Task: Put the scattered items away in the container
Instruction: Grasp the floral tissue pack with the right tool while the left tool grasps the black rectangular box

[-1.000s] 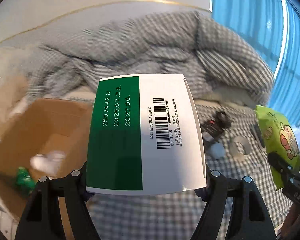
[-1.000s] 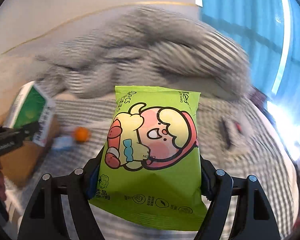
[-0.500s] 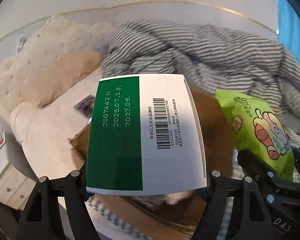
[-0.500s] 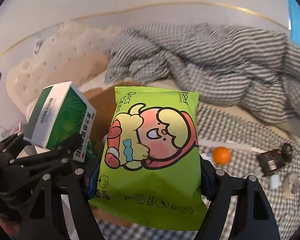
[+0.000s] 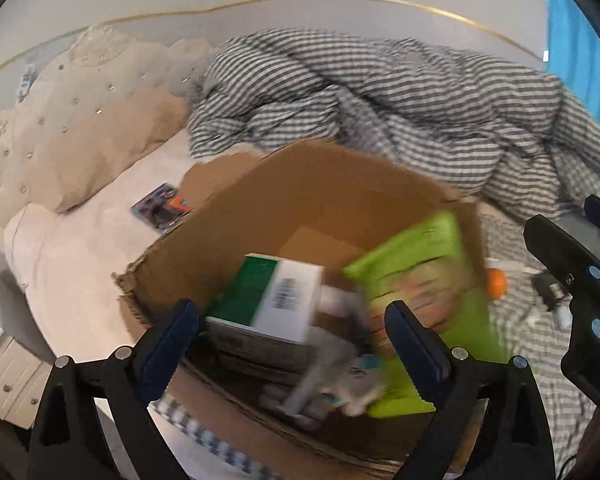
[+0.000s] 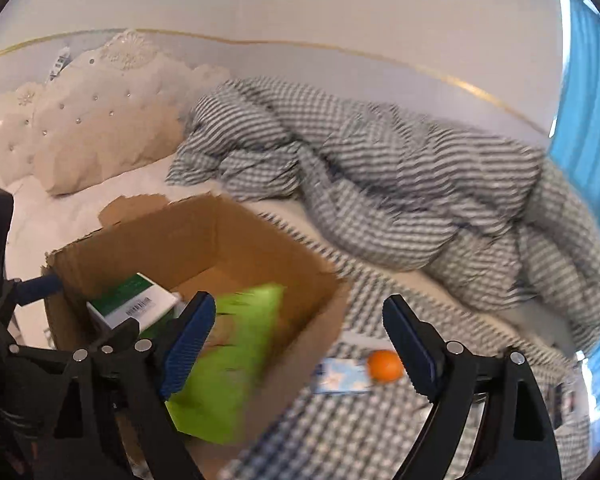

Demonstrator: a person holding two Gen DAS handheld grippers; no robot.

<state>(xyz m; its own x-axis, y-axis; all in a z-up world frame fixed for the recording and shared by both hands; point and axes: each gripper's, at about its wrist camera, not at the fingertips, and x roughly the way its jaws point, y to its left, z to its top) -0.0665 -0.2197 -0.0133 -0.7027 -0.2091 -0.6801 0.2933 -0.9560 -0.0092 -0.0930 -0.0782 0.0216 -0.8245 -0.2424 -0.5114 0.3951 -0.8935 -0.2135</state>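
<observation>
left gripper (image 5: 292, 336): jaws have just been opening and now stand wide, nothing pressed between the pads. Hangs over the near side of the box.
right gripper (image 6: 300, 332): same story, jaws just been opening, wide and released. Its left pad sits over the box's near right corner; the right pad is over bare checked sheet.
cardboard box (image 5: 324, 184): the container, open-topped, on the bed towards the headboard end, at the edge of the checked sheet. Torn flap at its far left corner.
green-and-white carton (image 5: 276, 300): inside the box, left of middle, tilted and blurred, so probably dropping or just landed. Clear of both pads.
green snack packet (image 5: 416, 292): inside the box on the right, leaning on the right wall, also blurred. Free of the jaws.
other contents: some pale stuff at the bottom of the box, too blurred to name.
orange ball (image 6: 385, 365): on the checked sheet just outside the box's right wall, not yet packed.
light blue packet (image 6: 342, 376): flat on the sheet, touching or just beside the ball, not yet packed.
small dark gadget (image 5: 550, 288): further right on the sheet, detail unclear, also left.
card (image 5: 162, 208): on the pale mattress beyond the box's left side; may need collecting too.
striped duvet (image 6: 380, 176): heaped at the far side of the bed.
progress: roughly midway by my read. Two more items in; ball, blue packet and gadget remain.
</observation>
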